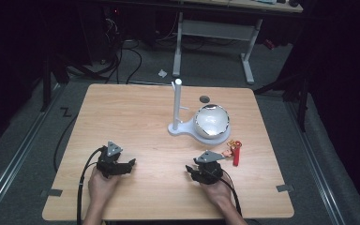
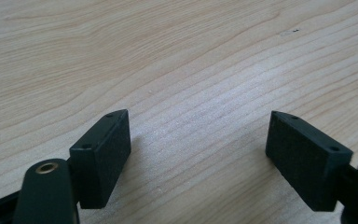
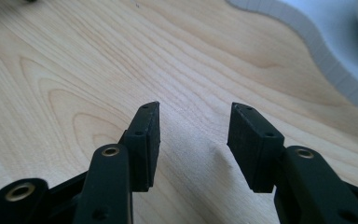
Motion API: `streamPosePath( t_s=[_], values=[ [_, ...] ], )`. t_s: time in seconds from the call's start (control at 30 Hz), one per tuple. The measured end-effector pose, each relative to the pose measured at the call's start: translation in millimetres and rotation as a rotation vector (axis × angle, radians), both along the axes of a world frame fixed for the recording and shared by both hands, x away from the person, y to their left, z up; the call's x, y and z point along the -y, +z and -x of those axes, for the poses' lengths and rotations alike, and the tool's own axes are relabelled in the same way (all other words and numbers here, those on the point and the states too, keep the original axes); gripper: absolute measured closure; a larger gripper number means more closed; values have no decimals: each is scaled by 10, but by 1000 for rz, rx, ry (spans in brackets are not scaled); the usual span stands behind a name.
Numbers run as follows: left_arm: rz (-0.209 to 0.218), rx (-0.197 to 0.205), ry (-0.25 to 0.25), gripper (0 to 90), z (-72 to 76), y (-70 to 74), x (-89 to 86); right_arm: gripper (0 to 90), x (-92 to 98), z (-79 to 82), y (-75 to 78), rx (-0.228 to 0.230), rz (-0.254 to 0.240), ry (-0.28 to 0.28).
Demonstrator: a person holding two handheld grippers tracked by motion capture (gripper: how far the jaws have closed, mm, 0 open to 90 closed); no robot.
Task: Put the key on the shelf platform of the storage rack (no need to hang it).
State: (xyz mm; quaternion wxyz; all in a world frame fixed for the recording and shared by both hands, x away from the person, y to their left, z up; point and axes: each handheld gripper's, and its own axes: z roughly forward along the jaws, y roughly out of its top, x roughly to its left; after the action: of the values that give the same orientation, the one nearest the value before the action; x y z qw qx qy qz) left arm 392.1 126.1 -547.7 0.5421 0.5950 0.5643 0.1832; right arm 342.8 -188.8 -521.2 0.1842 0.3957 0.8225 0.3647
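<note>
Red toy [image 1: 236,153], lower right: likely light, rigid; being approached by right claw [image 1: 193,169], parted, empty. Left claw [image 1: 130,164] wide, empty.

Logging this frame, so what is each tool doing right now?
Left tool: open, holding nothing.
Right tool: open, narrower gap, holding nothing.

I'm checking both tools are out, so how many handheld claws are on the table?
2: the left claw sits near the table's front left, the right claw front right, beside the red toy. Both are open and empty.
</note>
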Motion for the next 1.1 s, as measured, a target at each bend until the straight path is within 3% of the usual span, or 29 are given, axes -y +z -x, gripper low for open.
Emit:
streamPosePath(
  t_s=[0.47,0.53,0.73,0.9,1.1],
  values=[
    [-1,1,-21,221,15,0,9,557,268,62,184,13,-46,-46],
    [-1,0,-18,221,12,1,6,557,301,50,210,3,-36,-57],
    [-1,0,-15,223,10,1,4,560,471,82,332,46,-48,-96],
    [11,0,-6,241,1,5,-4,603,607,71,343,30,-44,-112],
    [6,-1,-8,239,4,4,-1,603,771,94,362,43,-39,-160]
  ],
)
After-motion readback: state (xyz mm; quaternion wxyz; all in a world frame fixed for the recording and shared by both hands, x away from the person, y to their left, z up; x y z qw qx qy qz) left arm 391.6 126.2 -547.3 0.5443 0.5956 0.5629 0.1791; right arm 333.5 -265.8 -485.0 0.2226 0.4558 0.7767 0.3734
